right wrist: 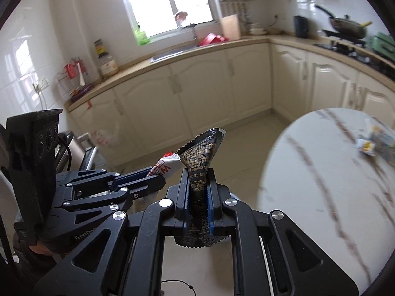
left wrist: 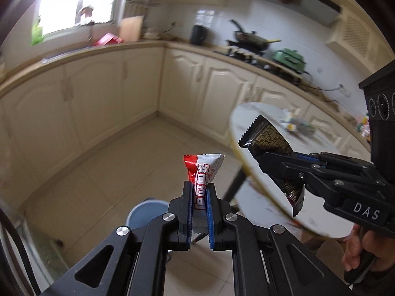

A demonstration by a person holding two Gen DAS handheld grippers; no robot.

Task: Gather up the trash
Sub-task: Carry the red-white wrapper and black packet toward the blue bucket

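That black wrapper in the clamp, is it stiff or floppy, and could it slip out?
The black wrapper is probably thin, crinkly film: it creases where the right hand-held gripper pinches it. Likely very light, since its free end fans upward without drooping. Its glossy surface may be slippery, though the pads look ridged.

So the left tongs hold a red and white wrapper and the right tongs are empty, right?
Not quite: the right tongs are shut on a black wrapper, as the right wrist view shows. The left tongs do hold the red and white wrapper.
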